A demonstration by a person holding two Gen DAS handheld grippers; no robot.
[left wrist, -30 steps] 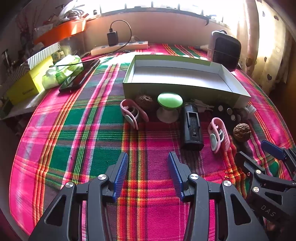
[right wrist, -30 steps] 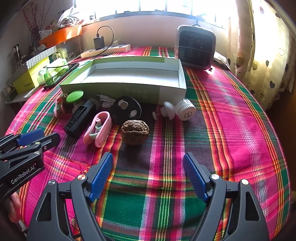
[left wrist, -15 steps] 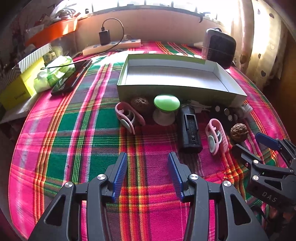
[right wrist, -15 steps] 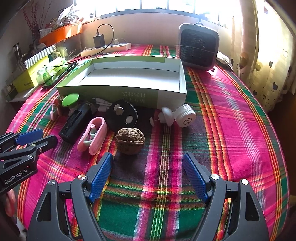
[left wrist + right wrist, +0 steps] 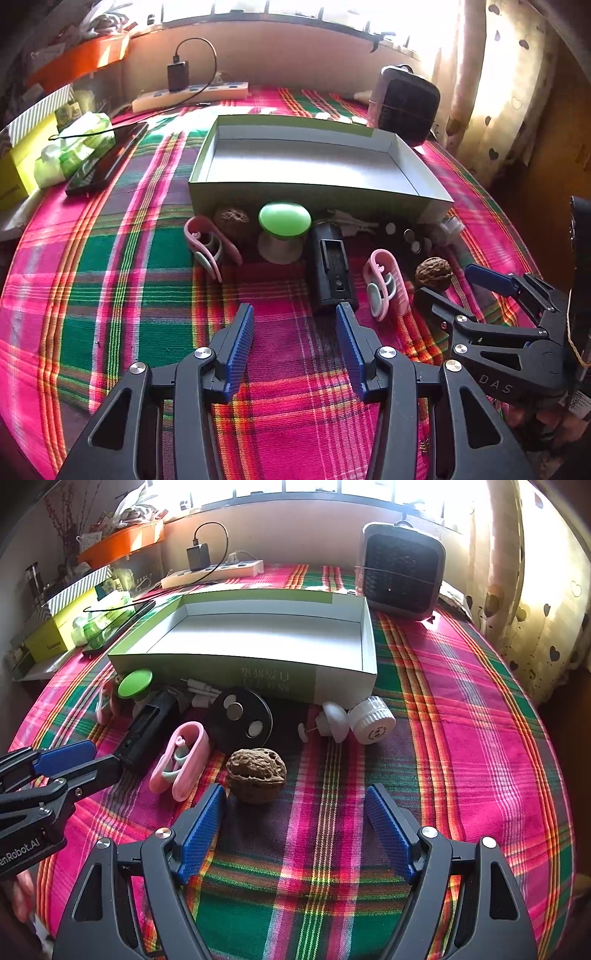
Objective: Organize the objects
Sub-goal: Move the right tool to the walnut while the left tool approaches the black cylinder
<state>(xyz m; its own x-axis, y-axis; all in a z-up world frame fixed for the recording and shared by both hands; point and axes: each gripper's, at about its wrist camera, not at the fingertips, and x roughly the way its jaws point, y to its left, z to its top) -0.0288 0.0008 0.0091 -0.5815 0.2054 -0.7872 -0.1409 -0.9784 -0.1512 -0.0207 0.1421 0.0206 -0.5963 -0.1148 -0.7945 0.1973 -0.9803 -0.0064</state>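
Right gripper (image 5: 295,827) low over the plaid cloth (image 5: 461,738), jaws wide and empty, walnut (image 5: 256,775) just ahead of the left fingertip. Left gripper (image 5: 293,347) spread moderately, holding nothing, right pad tip next to the black device (image 5: 332,269). Pink clip (image 5: 181,760) between device and walnut. Shallow box (image 5: 258,672) behind, empty; 2 walnuts in all.
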